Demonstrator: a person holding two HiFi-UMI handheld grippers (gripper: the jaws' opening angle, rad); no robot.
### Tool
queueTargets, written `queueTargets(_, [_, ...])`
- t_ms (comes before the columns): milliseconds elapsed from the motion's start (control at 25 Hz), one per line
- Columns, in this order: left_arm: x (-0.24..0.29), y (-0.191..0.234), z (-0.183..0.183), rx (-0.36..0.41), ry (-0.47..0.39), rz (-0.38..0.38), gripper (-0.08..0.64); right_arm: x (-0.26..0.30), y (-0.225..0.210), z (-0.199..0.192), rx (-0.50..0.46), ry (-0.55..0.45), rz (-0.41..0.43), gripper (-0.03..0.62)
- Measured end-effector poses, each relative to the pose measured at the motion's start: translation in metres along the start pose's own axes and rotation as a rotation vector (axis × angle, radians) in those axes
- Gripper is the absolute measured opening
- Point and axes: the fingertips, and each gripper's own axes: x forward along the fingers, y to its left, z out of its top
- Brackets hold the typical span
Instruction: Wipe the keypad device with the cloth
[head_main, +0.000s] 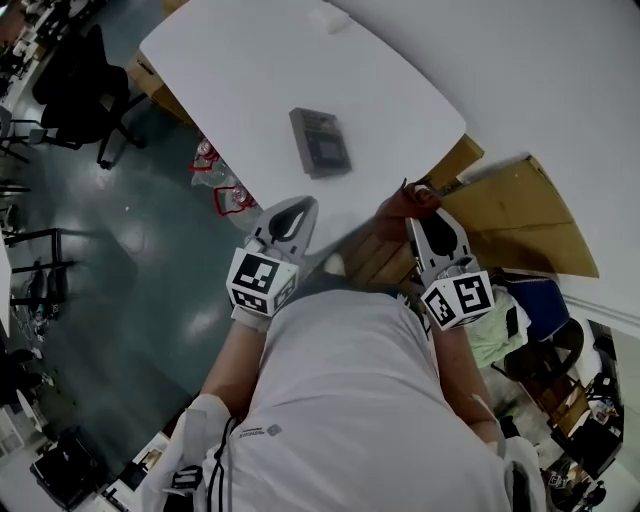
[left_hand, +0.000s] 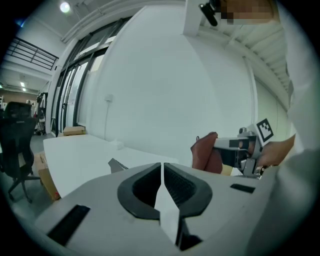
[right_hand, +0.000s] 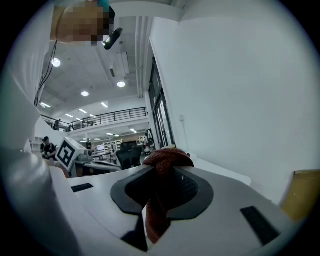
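The keypad device (head_main: 320, 142) lies on the white table (head_main: 230, 60), ahead of both pairs of fingers and between them, its long side pointing away from the person. The left gripper (head_main: 298, 203) is nearer to it than the right gripper (head_main: 425, 218).

In the left gripper view the jaws are pressed together with nothing between them.

In the right gripper view the jaws clamp the red-brown cloth (right_hand: 162, 162). I judge that it must go forward and to the left.
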Motion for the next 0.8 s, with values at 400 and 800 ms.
queueTargets(400, [0.023,0.025,-0.023,0.01,0.153,0.003,0.014,0.059,-0.014,0.011,0.049,0.016,0.095,0.078])
queueTargets(800, [0.044,0.05,-0.034,-0.03,0.214,0.14,0.014,0.115,-0.027,0.011,0.044,0.096,0.268,0.078])
